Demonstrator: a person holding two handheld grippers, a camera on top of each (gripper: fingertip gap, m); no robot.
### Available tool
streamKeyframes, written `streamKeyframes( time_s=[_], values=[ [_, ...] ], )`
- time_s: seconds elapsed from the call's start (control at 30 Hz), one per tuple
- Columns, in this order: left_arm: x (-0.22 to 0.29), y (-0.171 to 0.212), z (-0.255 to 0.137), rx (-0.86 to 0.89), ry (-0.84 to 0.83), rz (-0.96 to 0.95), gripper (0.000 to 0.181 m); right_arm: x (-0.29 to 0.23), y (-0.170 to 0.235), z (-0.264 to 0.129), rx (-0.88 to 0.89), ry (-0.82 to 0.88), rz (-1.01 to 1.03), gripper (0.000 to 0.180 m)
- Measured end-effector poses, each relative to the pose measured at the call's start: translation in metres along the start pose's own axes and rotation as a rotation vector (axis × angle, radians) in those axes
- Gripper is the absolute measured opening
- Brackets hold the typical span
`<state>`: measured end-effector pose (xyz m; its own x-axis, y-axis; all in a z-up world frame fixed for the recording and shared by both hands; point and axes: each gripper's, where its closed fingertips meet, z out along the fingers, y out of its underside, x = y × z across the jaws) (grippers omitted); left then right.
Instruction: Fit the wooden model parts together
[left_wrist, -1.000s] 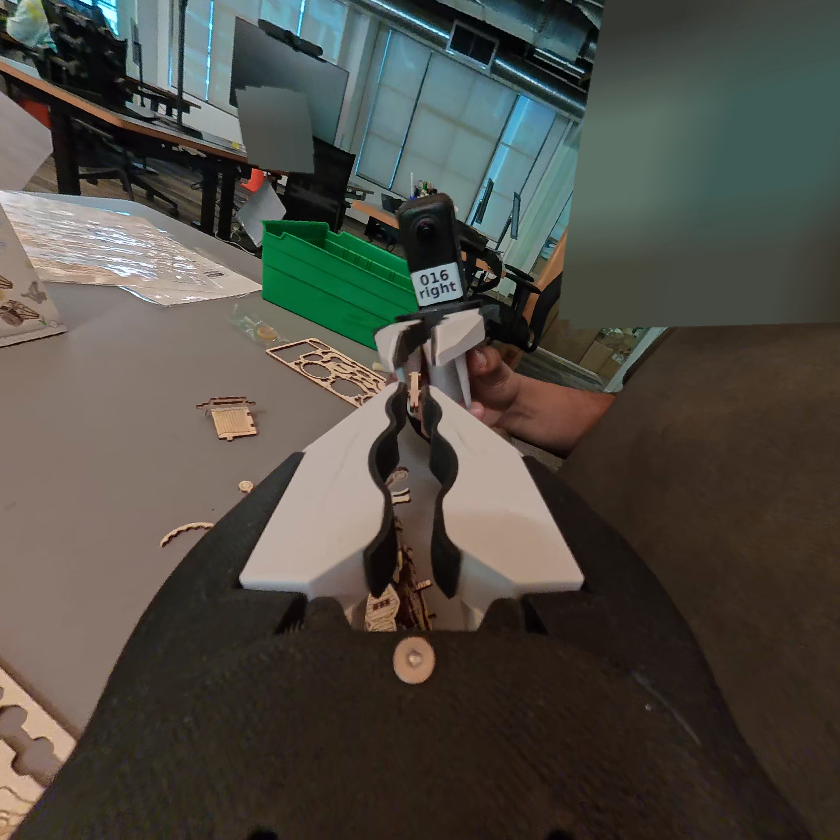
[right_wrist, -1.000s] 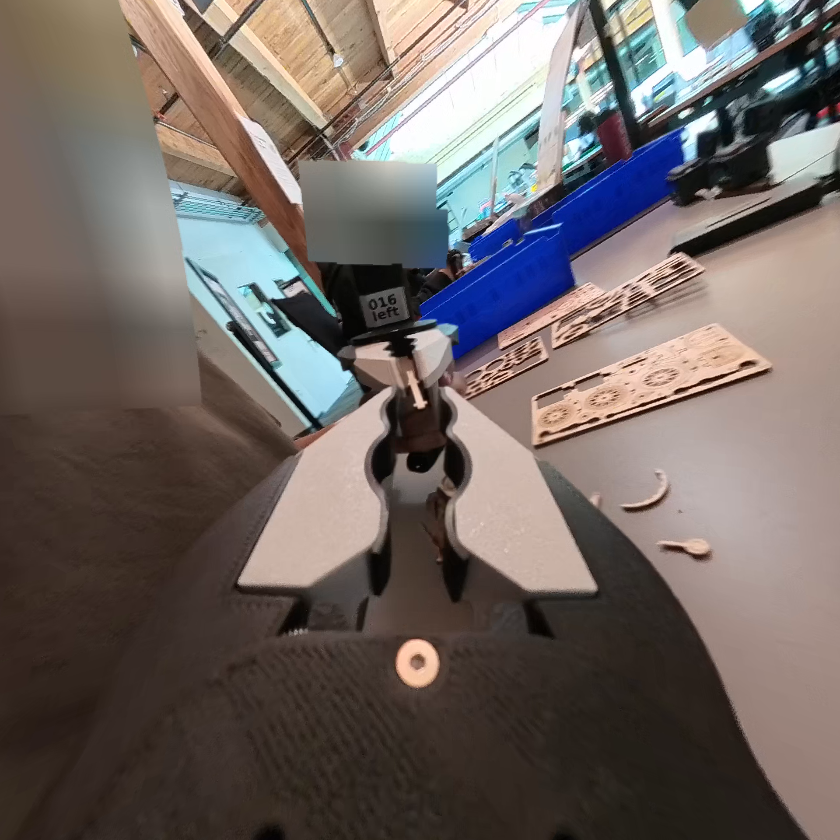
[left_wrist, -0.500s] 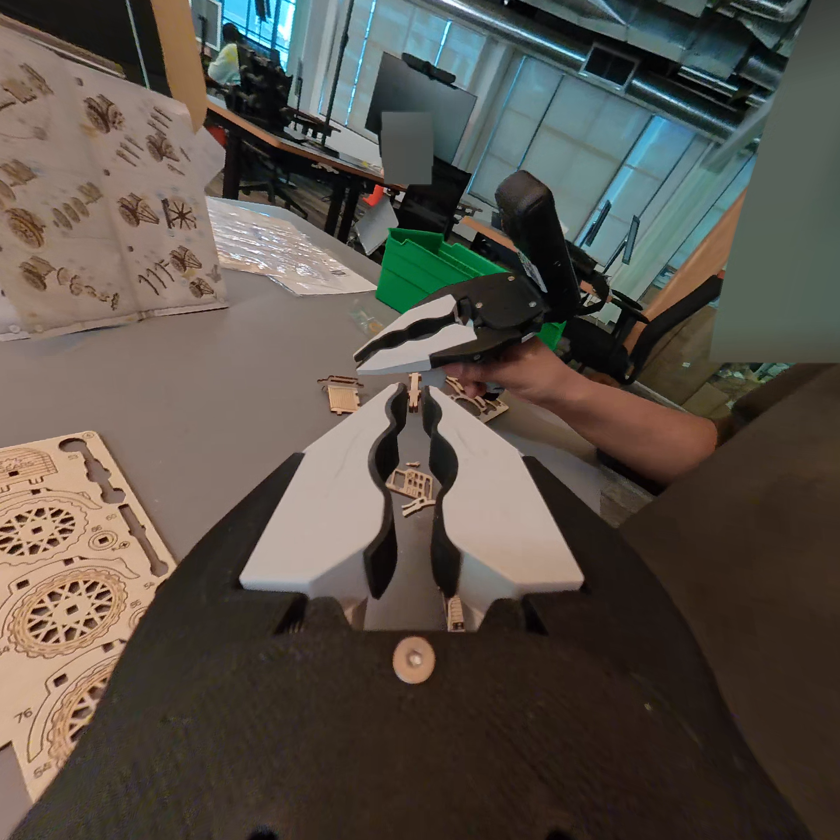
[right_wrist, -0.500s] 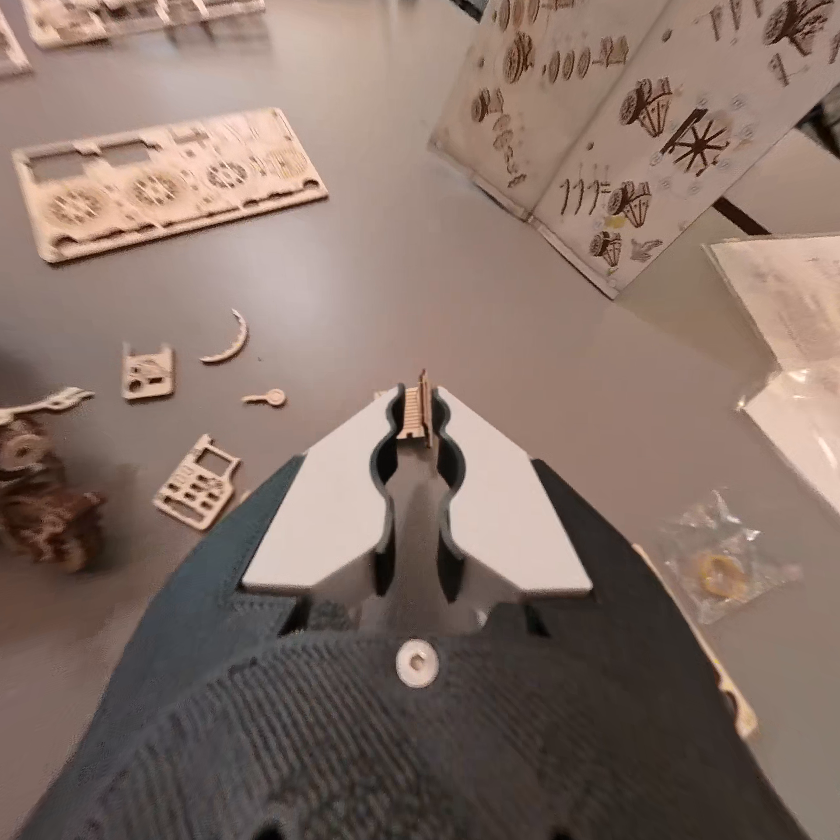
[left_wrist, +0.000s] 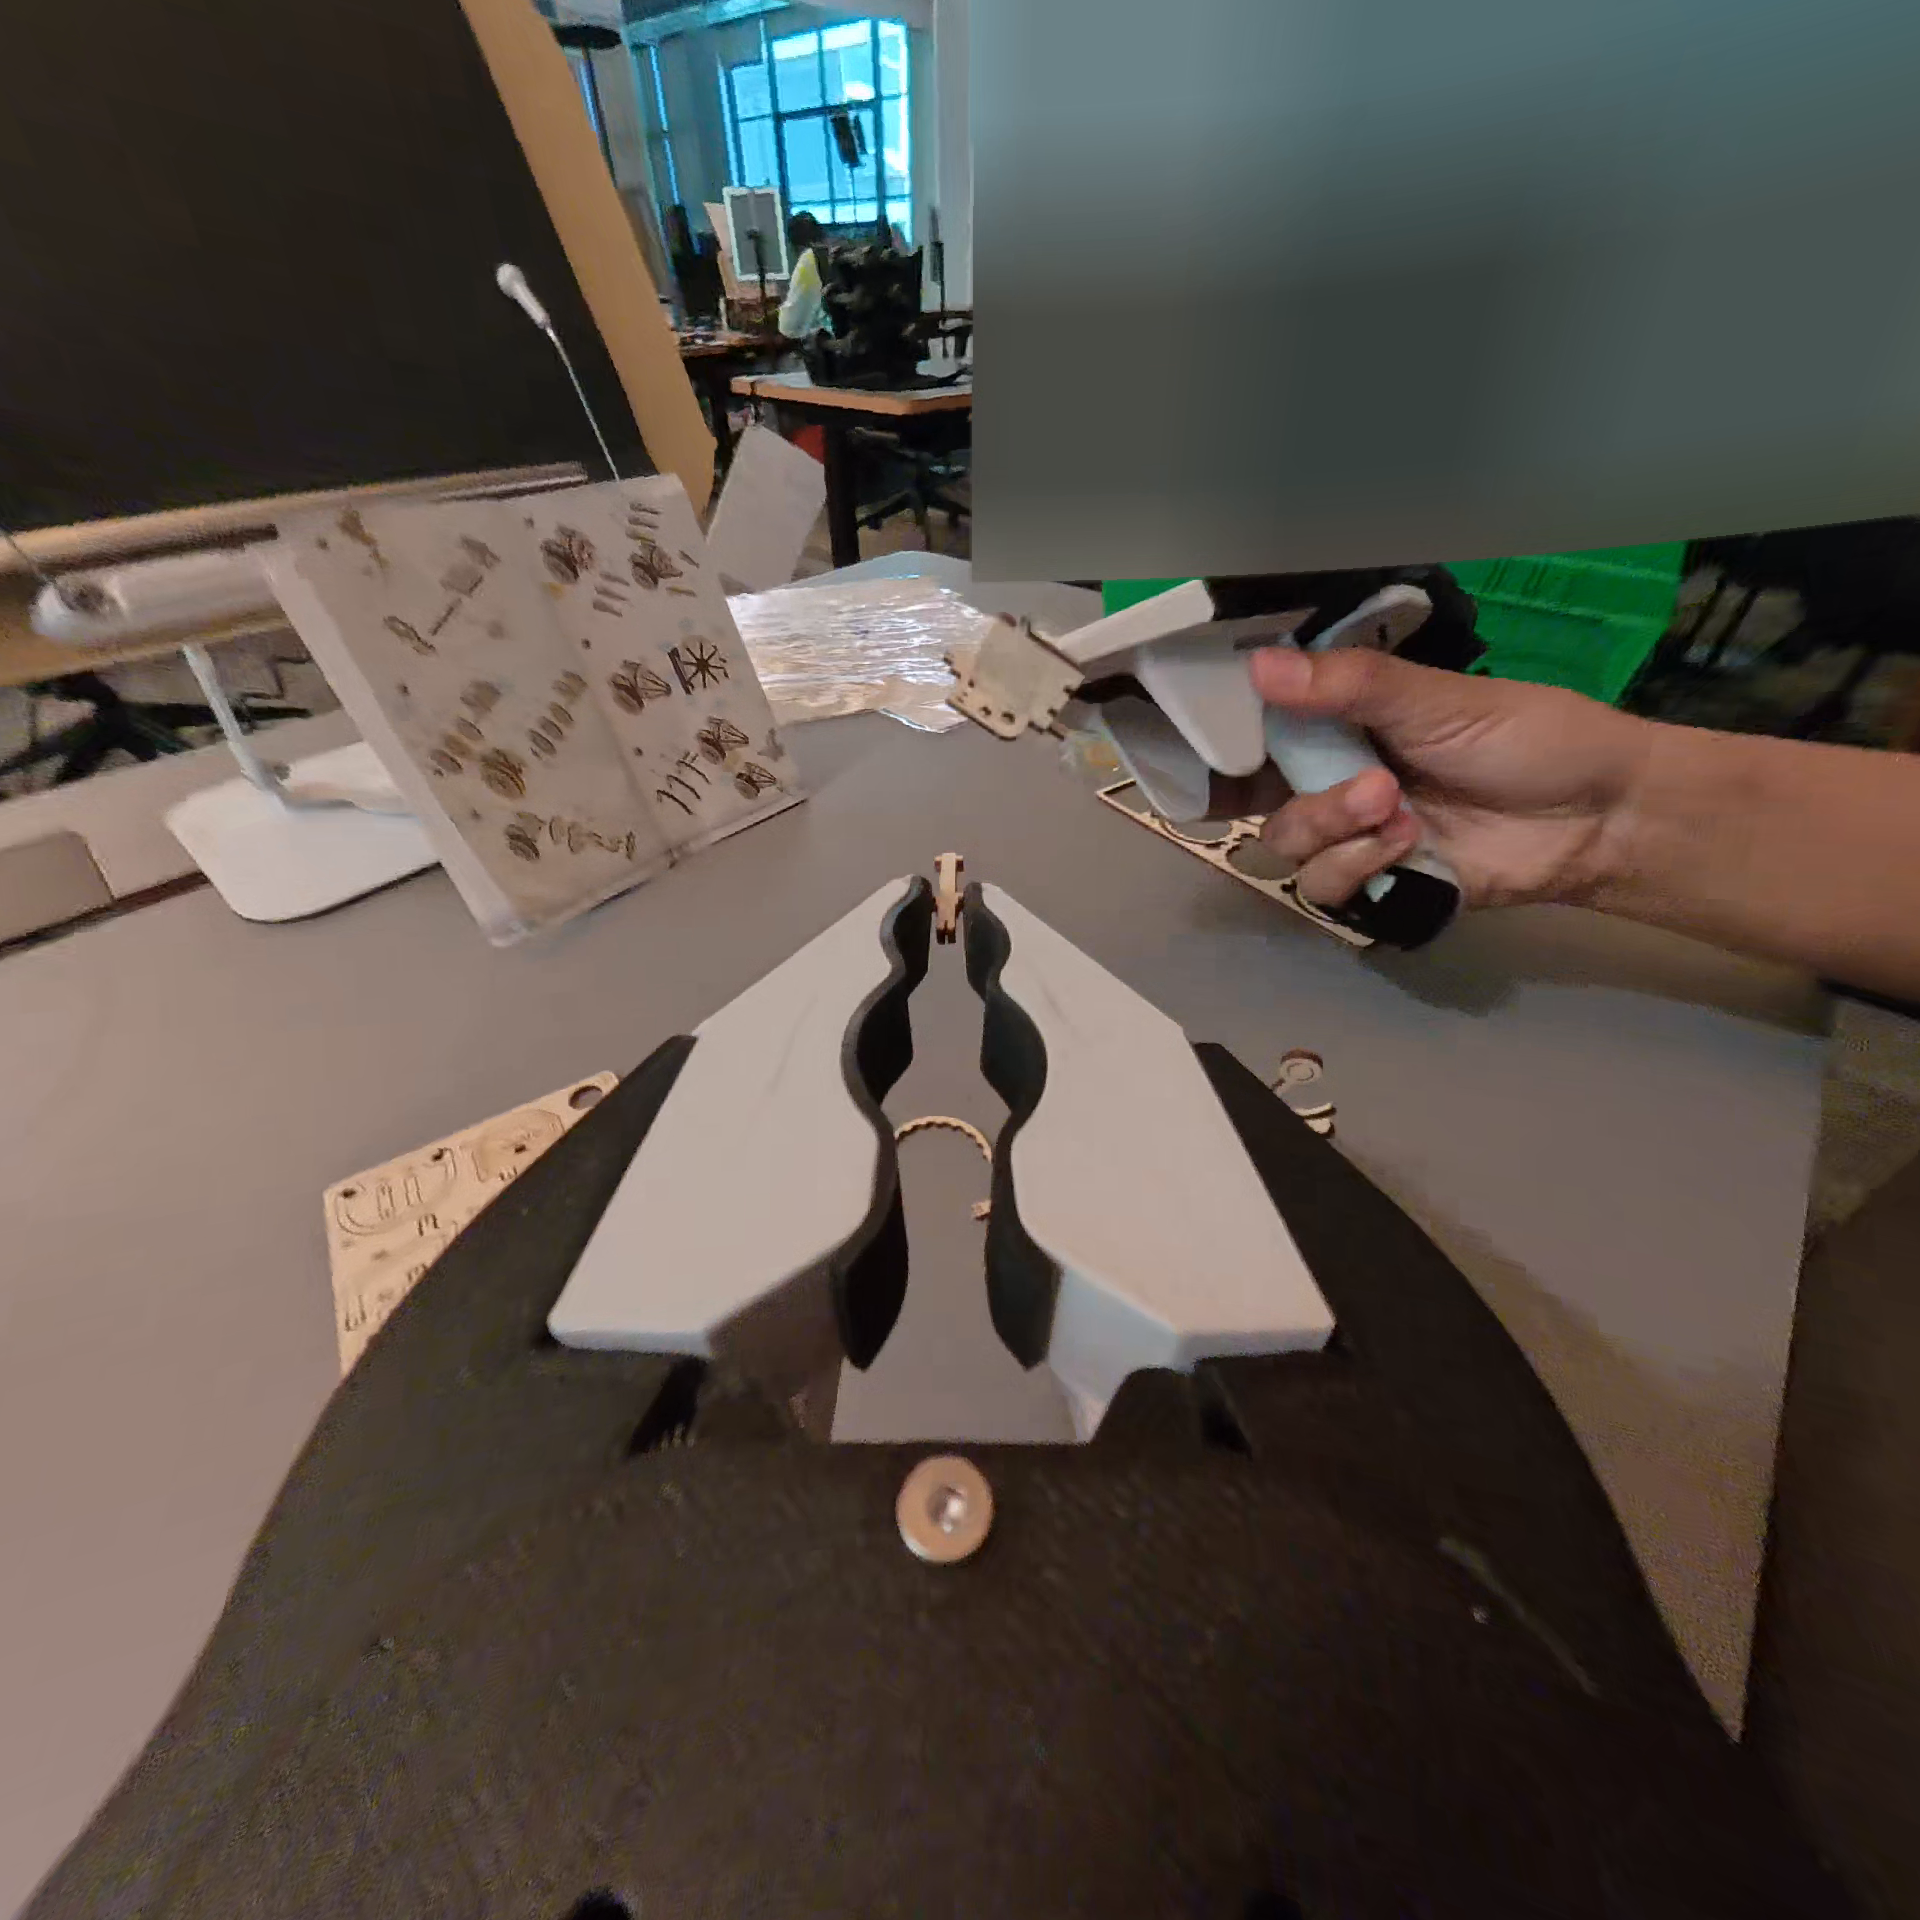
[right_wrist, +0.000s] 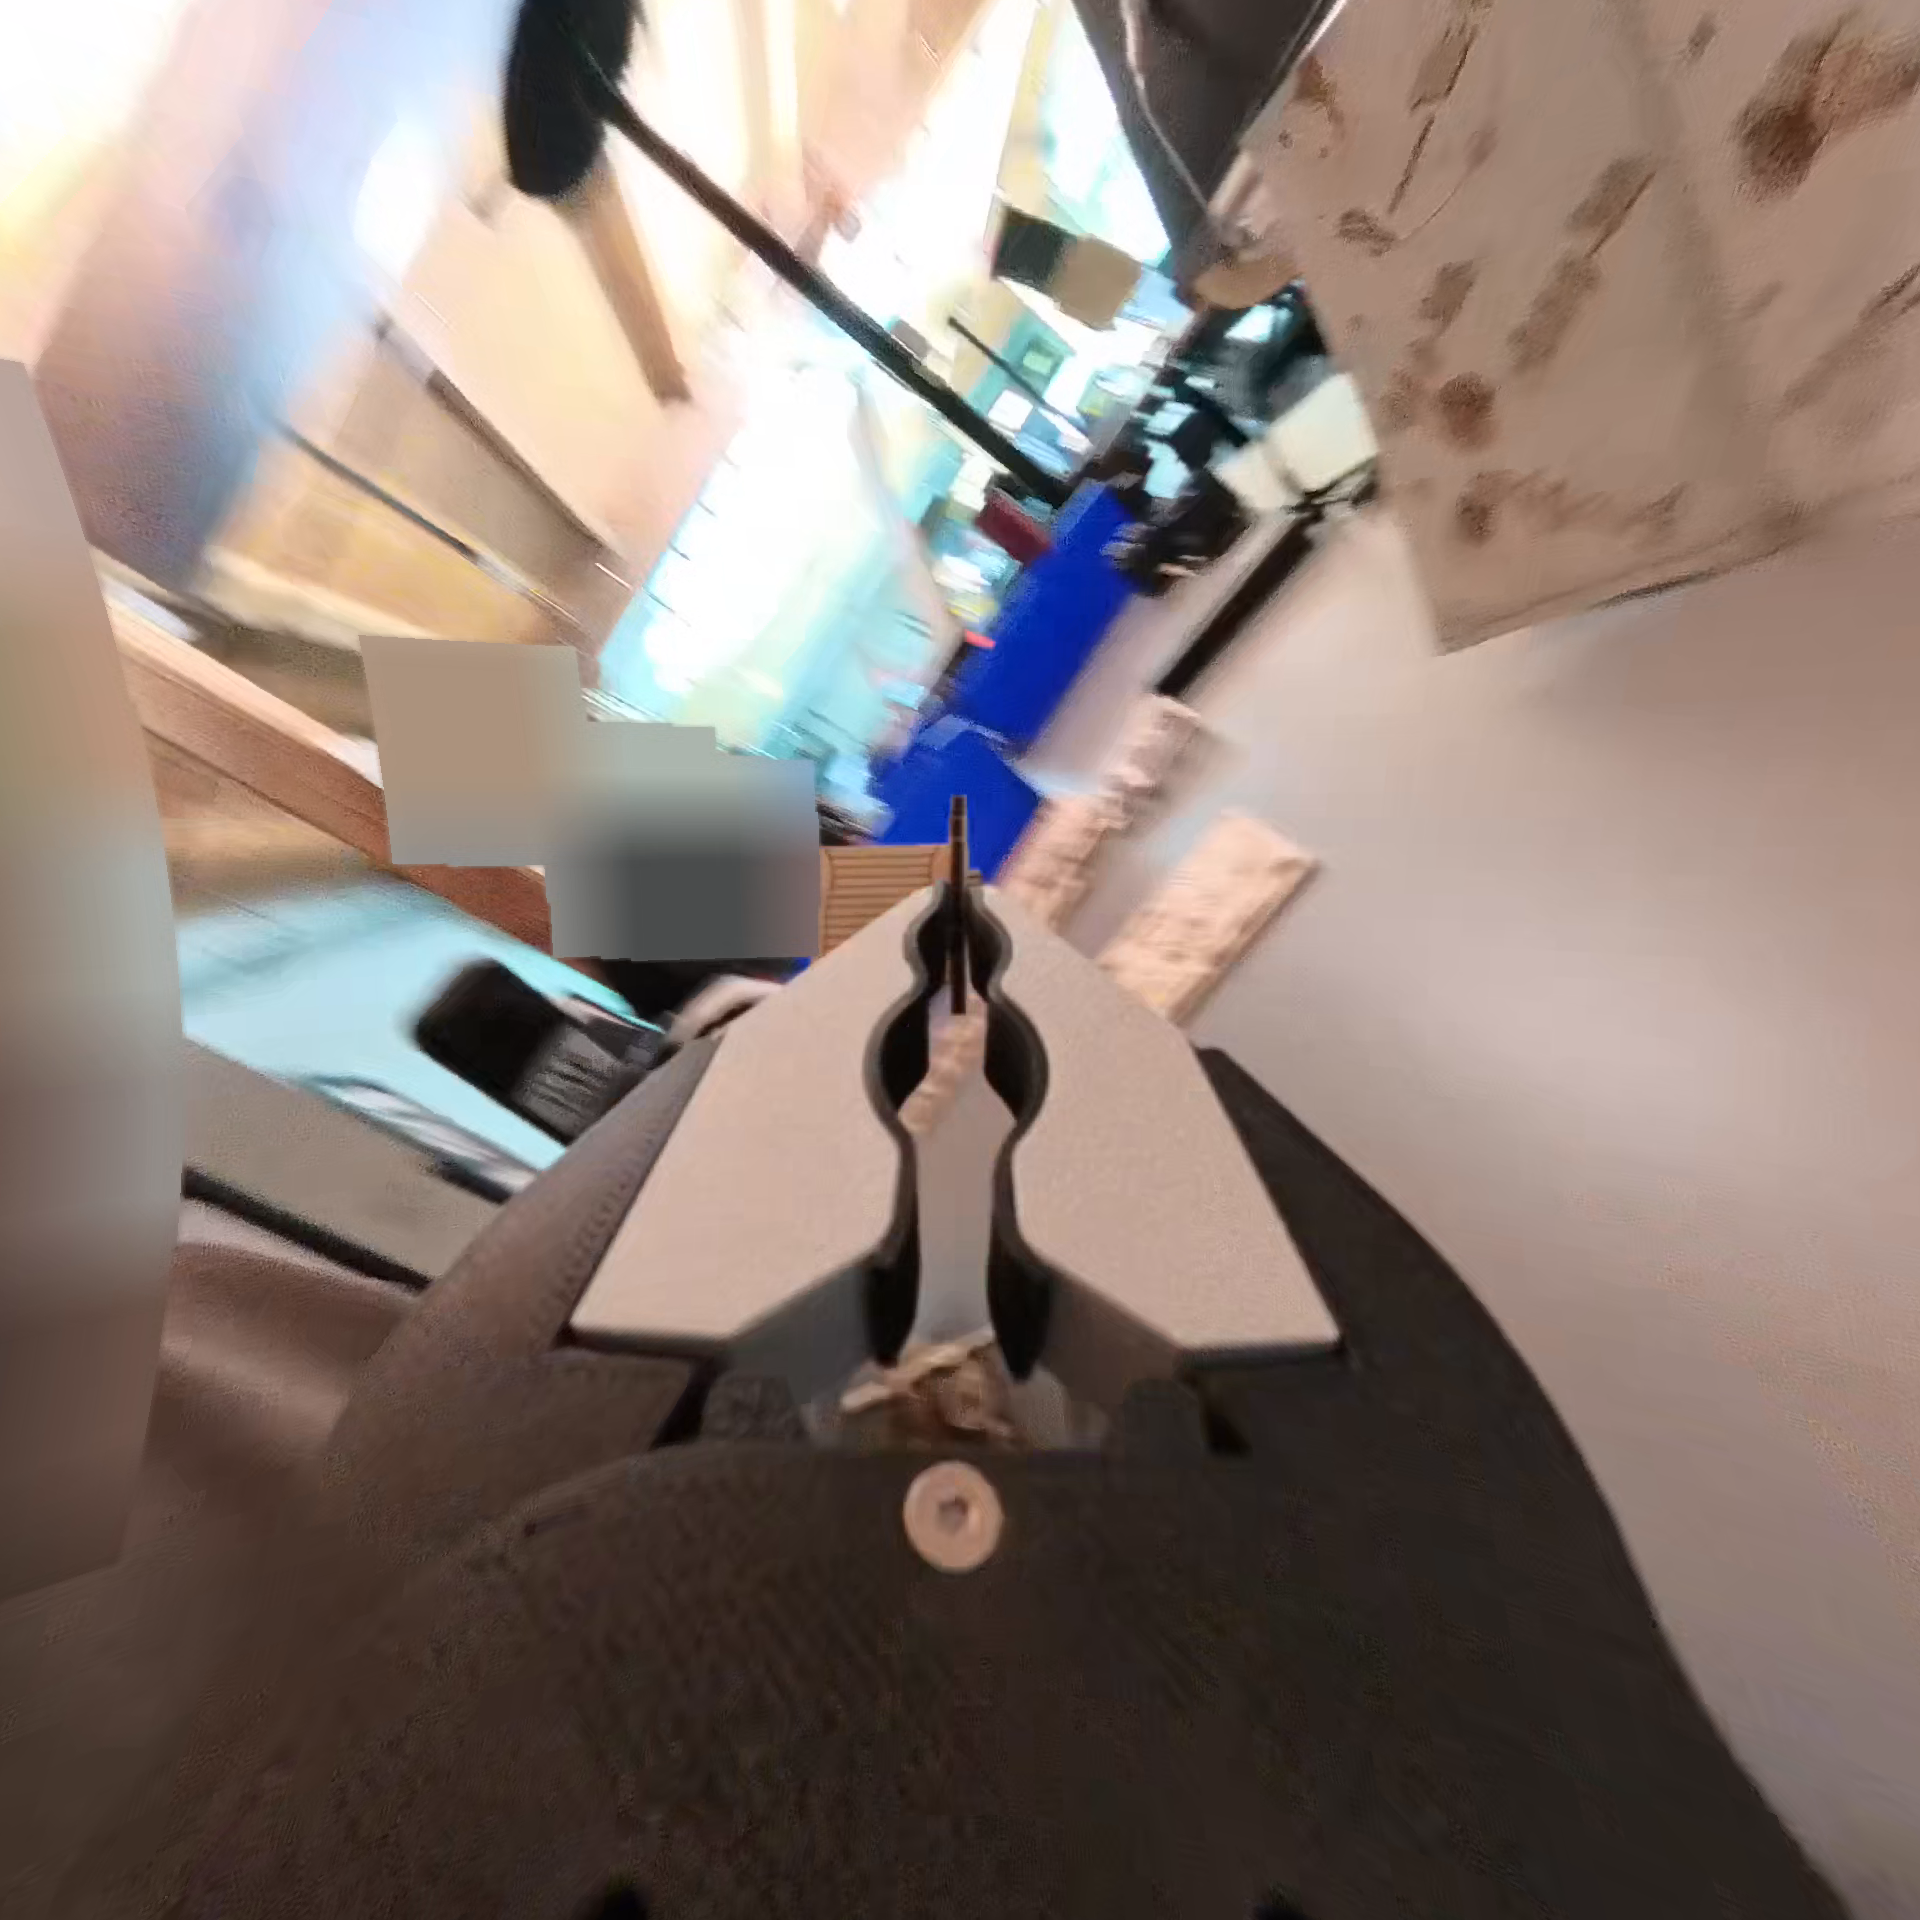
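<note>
My left gripper (left_wrist: 947, 900) is shut on a small slim wooden part (left_wrist: 947, 883) that sticks out of its tips above the grey table (left_wrist: 312, 1039). My right gripper (right_wrist: 957, 916) is shut on a thin wooden panel (right_wrist: 957, 852), seen edge-on in its own blurred view. In the left wrist view that gripper (left_wrist: 1081, 675) is held by a hand (left_wrist: 1455, 769) up and to the right, with the flat tabbed panel (left_wrist: 1010, 681) pointing left. The two parts are apart. A curved toothed wooden piece (left_wrist: 940, 1130) lies on the table below my left fingers.
An instruction sheet on a clear stand (left_wrist: 540, 686) stands at the left, beside a white monitor base (left_wrist: 291, 842). Cut wooden sheets lie at lower left (left_wrist: 447, 1184) and under the hand (left_wrist: 1226, 847). A small loose piece (left_wrist: 1299, 1075), a plastic wrapper (left_wrist: 862, 634) and a green bin (left_wrist: 1558, 623) are nearby.
The grippers were tip to tip a second ago and have drawn apart. My left view has swung left toward the instruction stand. The right gripper has lifted and rolled, still holding its panel.
</note>
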<state>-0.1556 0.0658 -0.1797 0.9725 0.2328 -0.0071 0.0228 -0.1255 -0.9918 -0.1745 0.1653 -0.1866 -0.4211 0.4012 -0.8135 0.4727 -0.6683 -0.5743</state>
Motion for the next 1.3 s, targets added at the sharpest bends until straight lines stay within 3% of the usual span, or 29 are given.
streamKeyframes(
  time_s=[0.07,0.23,0.37,0.77,1.3],
  values=[
    [0.011,-0.009,0.001,-0.015,0.002,0.046,0.003,-0.008,0.005,0.002,0.031,-0.107,0.153,0.001],
    [0.029,-0.023,0.004,-0.06,-0.019,0.161,0.003,-0.027,0.026,0.017,-0.028,-0.175,0.223,0.001],
    [0.026,-0.022,0.004,-0.109,-0.068,0.239,0.003,-0.029,0.041,0.025,-0.089,-0.126,0.181,0.001],
    [0.012,0.003,0.005,-0.214,-0.066,0.186,0.004,-0.025,0.058,0.031,-0.155,-0.035,0.133,0.002],
    [0.015,0.026,0.008,-0.361,-0.084,0.349,0.004,-0.015,0.073,0.032,-0.224,0.061,0.097,0.002]
  ],
)
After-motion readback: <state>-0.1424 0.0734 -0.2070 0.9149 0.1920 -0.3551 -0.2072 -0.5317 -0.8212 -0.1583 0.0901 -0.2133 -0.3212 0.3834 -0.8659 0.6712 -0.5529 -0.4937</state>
